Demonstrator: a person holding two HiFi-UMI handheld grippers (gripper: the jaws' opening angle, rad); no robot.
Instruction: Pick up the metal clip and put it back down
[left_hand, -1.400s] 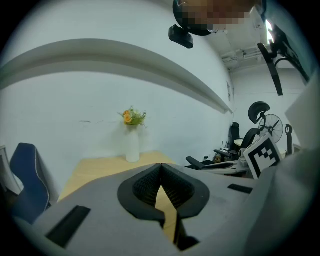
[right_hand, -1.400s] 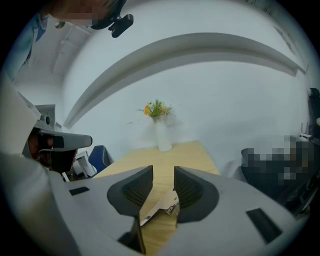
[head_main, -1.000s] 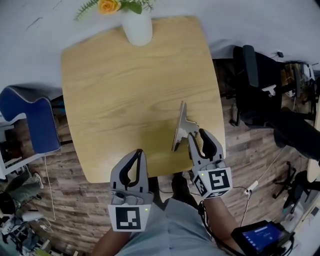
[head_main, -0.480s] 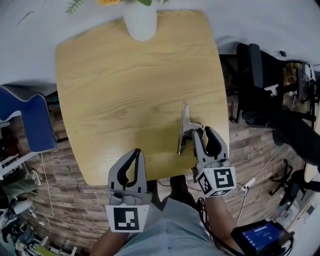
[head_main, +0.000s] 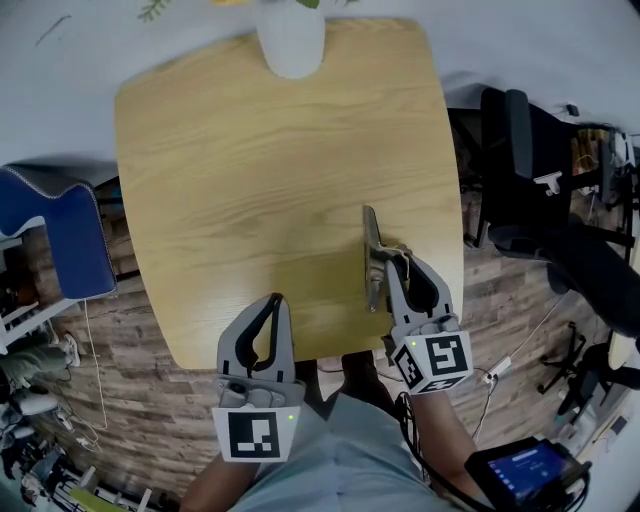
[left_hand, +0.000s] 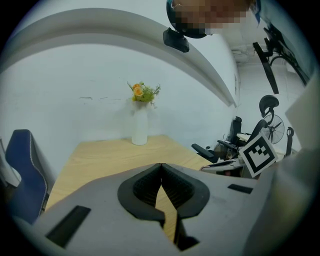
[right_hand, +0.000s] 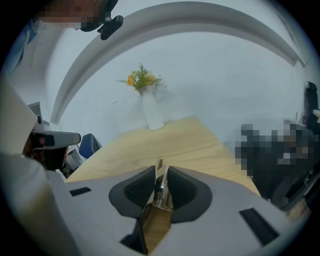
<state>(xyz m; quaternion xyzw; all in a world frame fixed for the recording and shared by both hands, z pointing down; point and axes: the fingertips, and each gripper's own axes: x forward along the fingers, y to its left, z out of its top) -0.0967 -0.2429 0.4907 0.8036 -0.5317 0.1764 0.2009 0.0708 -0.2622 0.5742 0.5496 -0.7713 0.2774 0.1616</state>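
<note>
Right gripper (right_hand: 161, 174): jaws closed on the metal clip (right_hand: 159, 192). The clip sits between the two pads, standing on edge. Its thin end pokes out just past the jaw tips.

In the head view the clip's (head_main: 371, 240) long axis runs nearly parallel to the right gripper's (head_main: 403, 263) jaws. Most of the blade lies just to the left of those jaws. One end points ahead of the jaw tips toward the white vase (head_main: 291, 40), the other back alongside the jaws. Cannot tell whether its lower edge touches the wooden surface (head_main: 250, 180).

Left gripper (left_hand: 161, 166): jaws together, tips touching, nothing between them. The clip is well off to their right.
</note>
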